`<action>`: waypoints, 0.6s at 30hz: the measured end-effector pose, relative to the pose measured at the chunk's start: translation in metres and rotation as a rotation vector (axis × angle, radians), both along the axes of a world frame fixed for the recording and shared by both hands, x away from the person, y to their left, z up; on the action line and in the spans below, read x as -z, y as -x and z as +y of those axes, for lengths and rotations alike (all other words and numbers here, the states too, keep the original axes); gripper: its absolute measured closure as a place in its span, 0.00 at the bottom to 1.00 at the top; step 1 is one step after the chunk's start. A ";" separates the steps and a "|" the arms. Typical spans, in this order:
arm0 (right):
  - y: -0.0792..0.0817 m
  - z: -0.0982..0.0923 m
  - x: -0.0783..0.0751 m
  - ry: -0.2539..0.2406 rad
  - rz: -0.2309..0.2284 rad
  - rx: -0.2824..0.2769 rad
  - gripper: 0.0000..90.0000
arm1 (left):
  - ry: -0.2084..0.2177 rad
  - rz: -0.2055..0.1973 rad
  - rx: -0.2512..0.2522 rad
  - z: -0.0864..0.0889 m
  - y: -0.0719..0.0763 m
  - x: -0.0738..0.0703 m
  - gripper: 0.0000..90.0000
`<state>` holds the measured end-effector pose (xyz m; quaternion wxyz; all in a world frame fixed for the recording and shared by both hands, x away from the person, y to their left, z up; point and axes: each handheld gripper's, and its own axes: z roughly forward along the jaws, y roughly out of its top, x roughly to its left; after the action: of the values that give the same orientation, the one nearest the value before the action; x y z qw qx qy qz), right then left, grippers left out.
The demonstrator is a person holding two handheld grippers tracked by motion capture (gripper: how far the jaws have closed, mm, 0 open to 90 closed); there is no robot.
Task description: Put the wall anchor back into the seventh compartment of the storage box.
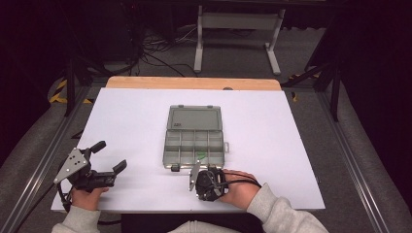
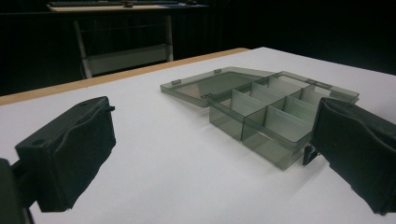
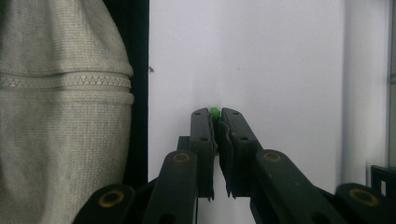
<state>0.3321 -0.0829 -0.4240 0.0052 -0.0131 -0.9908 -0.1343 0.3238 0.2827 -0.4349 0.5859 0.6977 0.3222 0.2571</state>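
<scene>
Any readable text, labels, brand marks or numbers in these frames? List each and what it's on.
None readable.
The open lid of the compartment box carries a small dark mark near its hinge edge: too small and blurred to read.
Yellow and black hazard stripes on the floor at left: a pattern, no words.

open compartment box [image 1: 195, 138] mid-table, bare white table [image 1: 126, 121] around it
</scene>
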 end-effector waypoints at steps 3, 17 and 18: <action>-0.002 -0.001 -0.006 -0.013 -0.003 0.000 0.93 | 0.000 0.000 0.000 0.000 0.000 0.000 0.01; -0.013 -0.002 -0.034 -0.064 -0.022 0.037 0.93 | 0.002 -0.002 0.000 0.000 0.000 0.000 0.01; -0.014 -0.002 -0.035 -0.067 -0.024 0.036 0.93 | 0.001 -0.002 -0.001 0.000 0.000 0.000 0.01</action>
<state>0.3460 -0.0851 -0.3888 -0.0086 -0.0292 -0.9854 -0.1674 0.3238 0.2831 -0.4349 0.5866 0.6969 0.3221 0.2580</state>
